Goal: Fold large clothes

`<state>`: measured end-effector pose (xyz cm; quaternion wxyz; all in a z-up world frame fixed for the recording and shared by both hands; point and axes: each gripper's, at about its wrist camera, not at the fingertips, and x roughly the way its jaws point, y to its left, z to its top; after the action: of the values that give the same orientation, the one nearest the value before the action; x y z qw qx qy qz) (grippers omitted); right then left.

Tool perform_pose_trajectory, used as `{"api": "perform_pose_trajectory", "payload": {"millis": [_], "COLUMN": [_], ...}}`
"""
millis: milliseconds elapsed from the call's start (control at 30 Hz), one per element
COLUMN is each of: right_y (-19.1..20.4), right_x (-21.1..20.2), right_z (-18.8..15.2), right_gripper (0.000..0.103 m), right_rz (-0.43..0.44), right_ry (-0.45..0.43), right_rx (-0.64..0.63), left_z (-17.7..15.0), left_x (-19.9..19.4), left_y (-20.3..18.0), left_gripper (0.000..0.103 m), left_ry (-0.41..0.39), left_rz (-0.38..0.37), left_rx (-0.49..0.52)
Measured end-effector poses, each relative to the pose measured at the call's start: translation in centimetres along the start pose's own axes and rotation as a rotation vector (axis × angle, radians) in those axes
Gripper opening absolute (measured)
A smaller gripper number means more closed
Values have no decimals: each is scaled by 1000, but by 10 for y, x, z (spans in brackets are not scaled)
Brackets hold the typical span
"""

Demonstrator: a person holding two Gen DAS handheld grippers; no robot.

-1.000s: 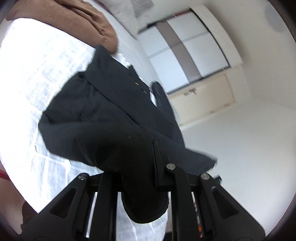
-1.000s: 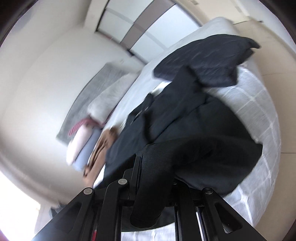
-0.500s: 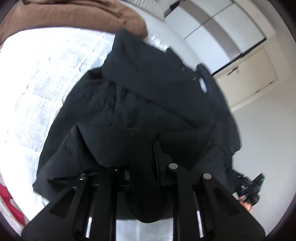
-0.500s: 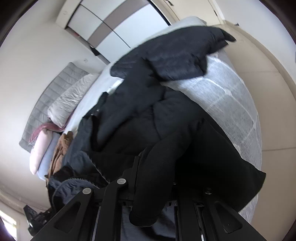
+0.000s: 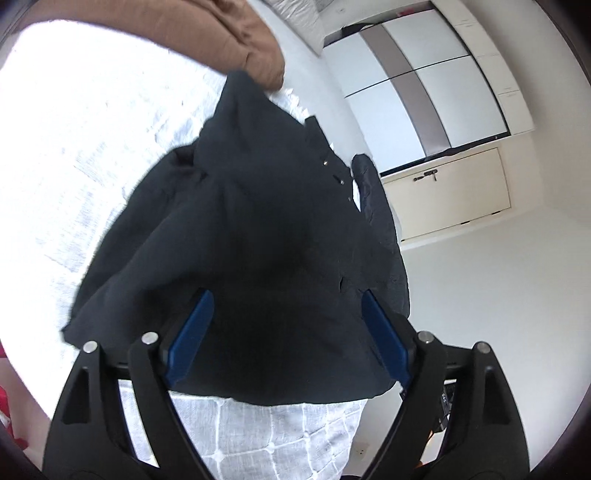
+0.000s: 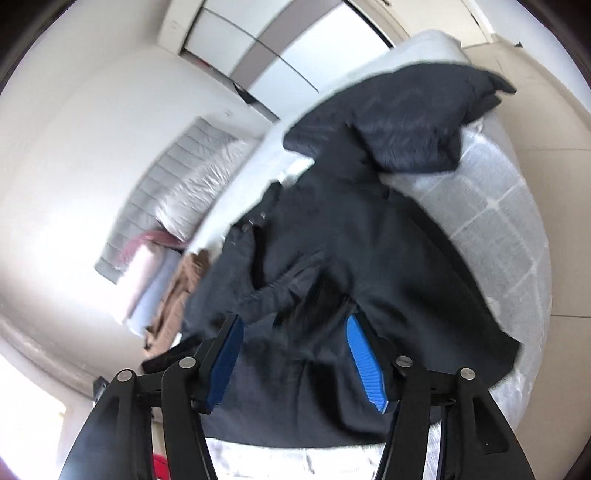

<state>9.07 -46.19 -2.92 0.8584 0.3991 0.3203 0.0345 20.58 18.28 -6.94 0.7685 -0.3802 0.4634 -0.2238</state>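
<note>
While the left hand-held gripper [image 5: 284, 325] has just been opening, blue ribbed pads spread, the black matte jacket [image 5: 258, 229] lies crumpled on the white quilted bed [image 5: 74, 147], cloth between the pads but unpinched. Brown garment [image 5: 240, 33] beyond. Right hand-held gripper [image 6: 295, 354] also just opened, jaws apart over the jacket's hem.

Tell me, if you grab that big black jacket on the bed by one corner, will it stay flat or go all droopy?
Probably droopy: the big black jacket lies in soft folds and bumps on the white quilted bed. It looks thick and puffy, so perhaps heavy enough to sag. Both the left gripper and the right gripper have just been opening, with jacket cloth lying between their jaws.
</note>
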Motion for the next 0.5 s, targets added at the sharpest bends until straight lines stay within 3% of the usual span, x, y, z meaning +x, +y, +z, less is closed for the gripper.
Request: {"api": "perform_pose_trajectory", "payload": {"millis": [67, 100, 133, 233, 300, 367, 500], "right_y": [2, 4, 9, 28, 37, 39, 23], "right_x": [-12, -14, -14, -6, 9, 32, 73], "right_z": [-9, -11, -13, -13, -9, 0, 23], "right_gripper": [64, 64, 64, 64, 69, 72, 72], "right_rz": [-106, -149, -229, -335, -405, -478, -546], "right_ry": [-30, -35, -44, -65, -76, -62, -13], "right_rx": [-25, -44, -103, -279, -393, -461, -444], "left_z": [-3, -5, -6, -7, 0, 10, 31], "left_x": [-5, -4, 0, 21, 32, 39, 55], "left_y": [-2, -6, -9, -13, -6, 3, 16], "left_gripper": [83, 83, 83, 83, 83, 83, 83], "left_ry": [-12, -22, -34, -45, -41, -40, -71], "left_rz": [63, 137, 217, 392, 459, 449, 337], "left_rx": [66, 141, 234, 452, 500, 471, 360]}}
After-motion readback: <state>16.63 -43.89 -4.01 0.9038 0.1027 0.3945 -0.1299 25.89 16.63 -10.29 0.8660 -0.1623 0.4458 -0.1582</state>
